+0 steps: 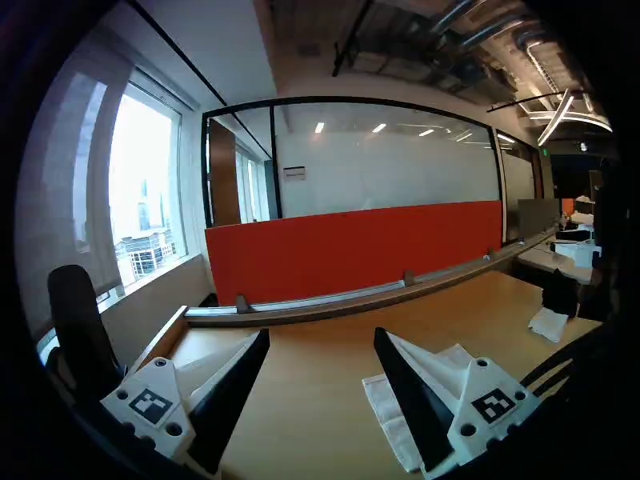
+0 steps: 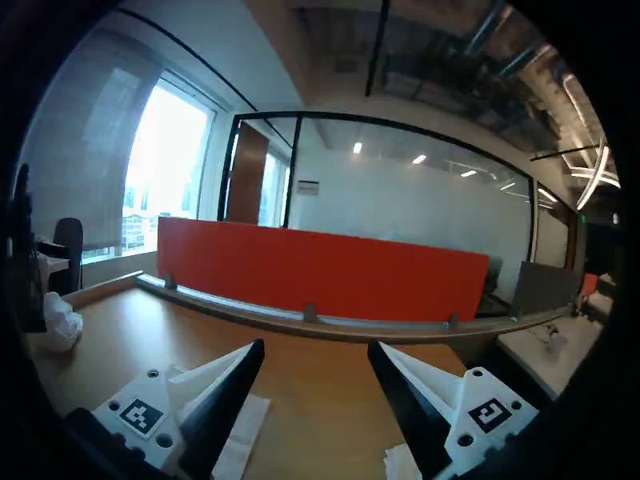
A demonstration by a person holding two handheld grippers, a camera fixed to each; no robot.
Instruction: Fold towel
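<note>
Both hand-held grippers [image 1: 320, 332] [image 2: 315, 344] gape empty over the towel [image 1: 382, 406], orange divider [image 1: 352, 244] beyond.

Open office around me. Wooden counter [image 1: 320, 376] below, light brown. Along its far edge I see a metal rail [image 1: 336, 300] and an upright orange divider panel [image 1: 352, 248]. Behind that is a black-framed glass wall [image 1: 384, 160] with ceiling lights reflected in it. Big window [image 1: 144, 200] beyond the counter's left edge: bright daylight, buildings outside, pale blind [image 1: 84, 176] beside it. Black chair back [image 1: 76, 320] off the left edge. Exposed pipes [image 1: 456, 24] overhead, white strip lights [image 1: 564, 112] upper right. Past the right edge, another desk [image 1: 560, 260], white top.
</note>
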